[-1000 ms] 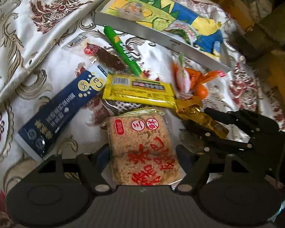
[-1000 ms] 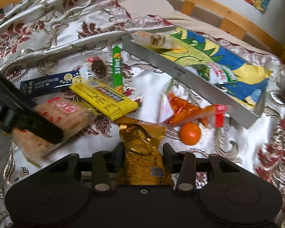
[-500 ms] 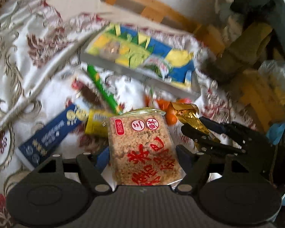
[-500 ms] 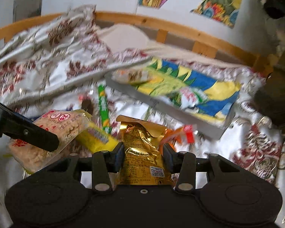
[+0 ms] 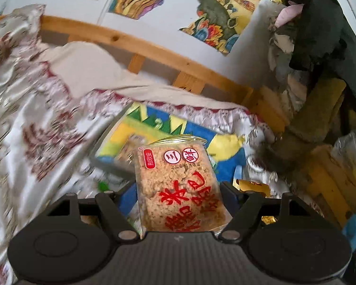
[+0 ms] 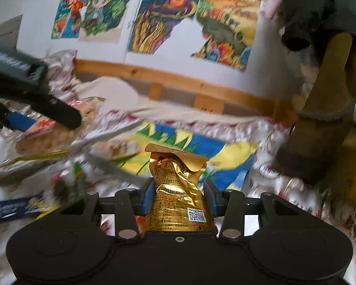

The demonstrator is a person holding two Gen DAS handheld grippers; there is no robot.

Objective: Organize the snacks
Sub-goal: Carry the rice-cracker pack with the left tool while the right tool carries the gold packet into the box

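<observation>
The left gripper (image 5: 178, 190) is clamped on a clear-wrapped rice cracker packet (image 5: 178, 185), with the blue pads pressing its two long edges. The gripper is pitched slightly downward toward the tray. The packet's long axis runs along the fingers, and its sealed end with the round red marks points away from the camera, toward the tray; the red-printed face is turned up.

The right gripper (image 6: 178, 194) is clamped on a crumpled gold foil snack packet (image 6: 178, 190), with one blue pad on each side of it. This gripper also points slightly downward toward the tray. The foil packet's long axis lies along the fingers, its folded sealed top points toward the tray, and its printed panel with a QR code faces up at the near end.

The landmark is the shallow grey-walled tray (image 6: 111, 166), lined with a yellow, green and blue picture, lying on a patterned satin bedspread (image 5: 35, 123). Both packets are held above the tray's near edge. In the right wrist view, the left gripper and its packet appear to the left of the tray. A blurred green stick snack (image 6: 79, 173) and a dark blue packet (image 6: 9, 207) lie on the bedspread on the near left side of the tray. A wooden bed rail (image 6: 178, 83) runs behind the tray, with coloured drawings (image 6: 159, 16) on the wall above it.
</observation>
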